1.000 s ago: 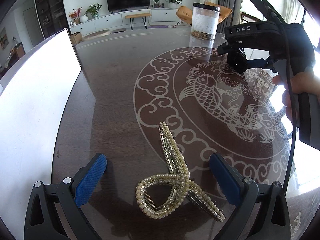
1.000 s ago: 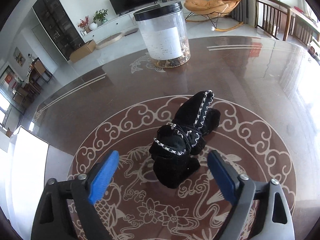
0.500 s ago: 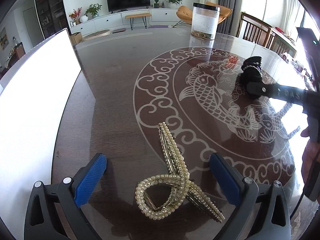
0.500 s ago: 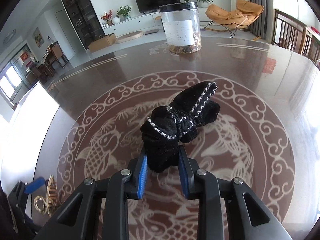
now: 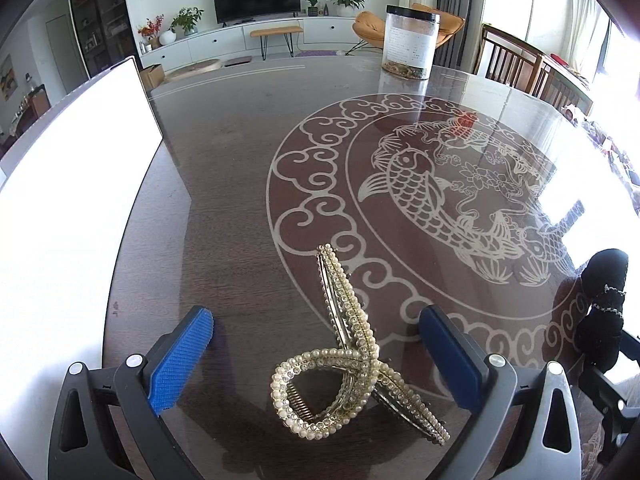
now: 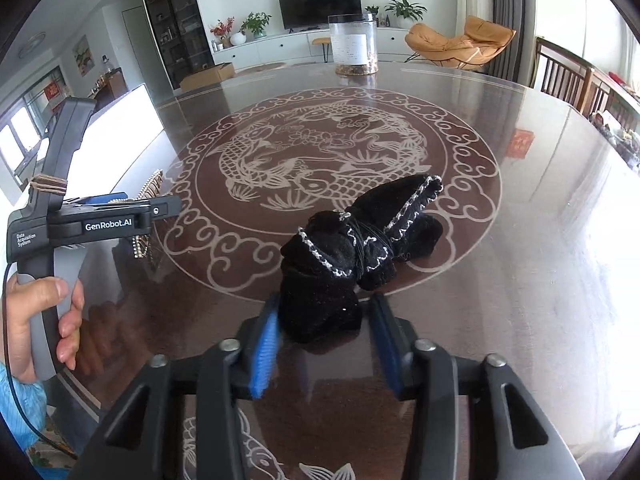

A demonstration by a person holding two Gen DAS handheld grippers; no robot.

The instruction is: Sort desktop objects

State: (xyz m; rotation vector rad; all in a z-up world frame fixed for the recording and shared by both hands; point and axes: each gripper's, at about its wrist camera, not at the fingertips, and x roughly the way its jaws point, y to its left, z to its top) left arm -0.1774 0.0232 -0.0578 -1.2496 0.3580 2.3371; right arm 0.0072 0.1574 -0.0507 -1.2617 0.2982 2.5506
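A pearl hair clip (image 5: pixel 344 356) lies on the dark glass table between the wide-open blue pads of my left gripper (image 5: pixel 316 360), which touch nothing. It shows partly behind the left gripper's body in the right wrist view (image 6: pixel 146 216). My right gripper (image 6: pixel 326 344) is shut on a black fabric bow with white stitching (image 6: pixel 352 248), pinching its near end; the bow's far end reaches toward the table. The bow also shows at the right edge of the left wrist view (image 5: pixel 602 308).
A clear jar with a black lid (image 5: pixel 410 46) stands at the table's far side. A bright white board (image 5: pixel 68 200) lies along the left. The table (image 5: pixel 224 184) bears a round fish pattern. Wooden chairs (image 5: pixel 516 60) stand at the far right.
My right gripper closed on the black bow and carried it back toward the near right side of the table. My left gripper and the pearl clip stayed still.
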